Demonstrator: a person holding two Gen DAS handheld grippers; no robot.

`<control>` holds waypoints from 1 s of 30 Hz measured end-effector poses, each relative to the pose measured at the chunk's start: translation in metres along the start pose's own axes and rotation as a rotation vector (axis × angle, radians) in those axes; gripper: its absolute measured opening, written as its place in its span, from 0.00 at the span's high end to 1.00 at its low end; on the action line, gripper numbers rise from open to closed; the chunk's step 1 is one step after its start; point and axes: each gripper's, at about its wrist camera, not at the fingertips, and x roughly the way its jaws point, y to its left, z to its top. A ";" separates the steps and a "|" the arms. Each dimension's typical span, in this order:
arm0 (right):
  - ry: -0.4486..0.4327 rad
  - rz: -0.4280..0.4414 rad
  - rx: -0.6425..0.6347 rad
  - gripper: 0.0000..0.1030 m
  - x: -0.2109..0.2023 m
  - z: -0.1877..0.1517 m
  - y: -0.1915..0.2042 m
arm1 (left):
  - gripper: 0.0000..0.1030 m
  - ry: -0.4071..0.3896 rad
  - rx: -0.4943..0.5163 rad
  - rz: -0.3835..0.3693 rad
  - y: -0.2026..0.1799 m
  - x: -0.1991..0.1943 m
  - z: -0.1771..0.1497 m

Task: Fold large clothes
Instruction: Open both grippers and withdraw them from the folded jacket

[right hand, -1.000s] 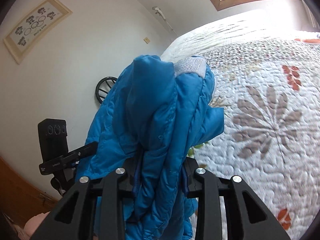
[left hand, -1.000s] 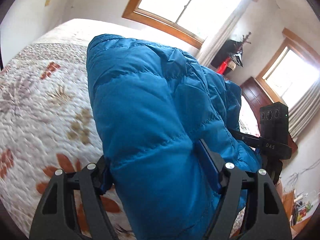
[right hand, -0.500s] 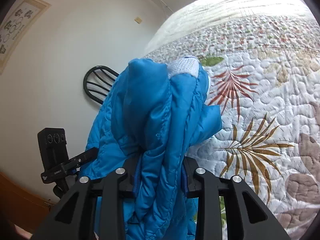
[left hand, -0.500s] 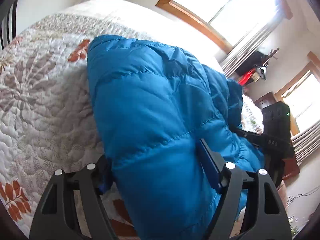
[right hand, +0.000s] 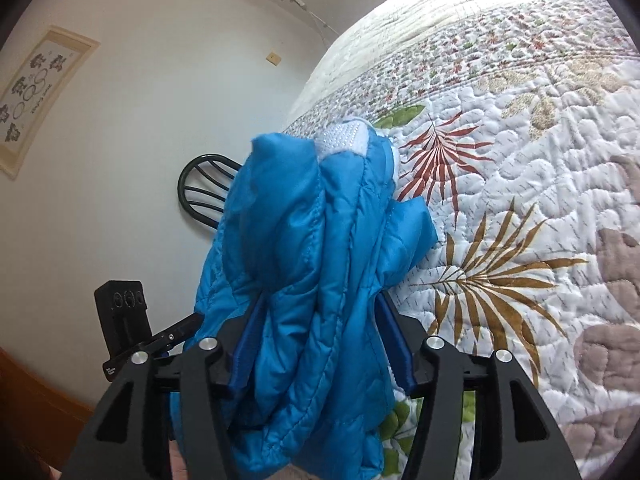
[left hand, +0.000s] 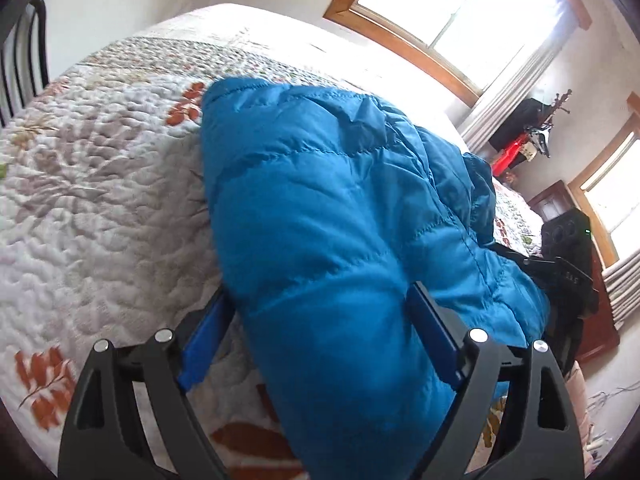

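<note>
I'm at the lay-down step, I think: the blue puffer jacket (left hand: 340, 240) is bundled up and lowered to the quilted bed (left hand: 100, 200), and both tongs are letting go. Fold looks mostly done, judged from how thick the bundle is.

Left tongs (left hand: 320, 332): jaws opening, already wide. Jacket sits between the fingers and runs forward from them toward the window (left hand: 452, 4). Left blue pad (left hand: 204, 340) stands off the fabric with bedspread showing in the gap; right pad (left hand: 432, 336) is just beside or brushing the fabric, can't tell which. No real squeeze that I can see.

Right tongs (right hand: 316, 340): jaws opening, about mid-width. A thick wad of jacket, with a white dotted collar patch (right hand: 344, 140) at its far end, fills the space between the fingers. The blue pads (right hand: 394, 344) lie close along both sides; whether they're pressing I can't tell. The other gripper's black body (right hand: 124, 316) sits to the left of these tongs.

Next move, my guess: open both fully, back the tongs straight out toward me without dragging fabric, then check the bundle lies flat on the bed. Risk: puffy fill springs open once released.
</note>
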 end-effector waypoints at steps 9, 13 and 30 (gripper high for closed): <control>-0.091 -0.366 -0.198 0.13 -0.071 -0.071 0.073 | 0.10 -0.122 0.083 0.242 -0.035 -0.084 -0.064; -0.126 -0.425 -0.289 0.04 -0.085 -0.114 0.107 | 0.08 -0.153 0.087 0.312 -0.054 -0.107 -0.093; -0.167 -0.571 -0.401 0.04 -0.103 -0.215 0.177 | 0.03 -0.237 0.103 0.403 -0.098 -0.177 -0.172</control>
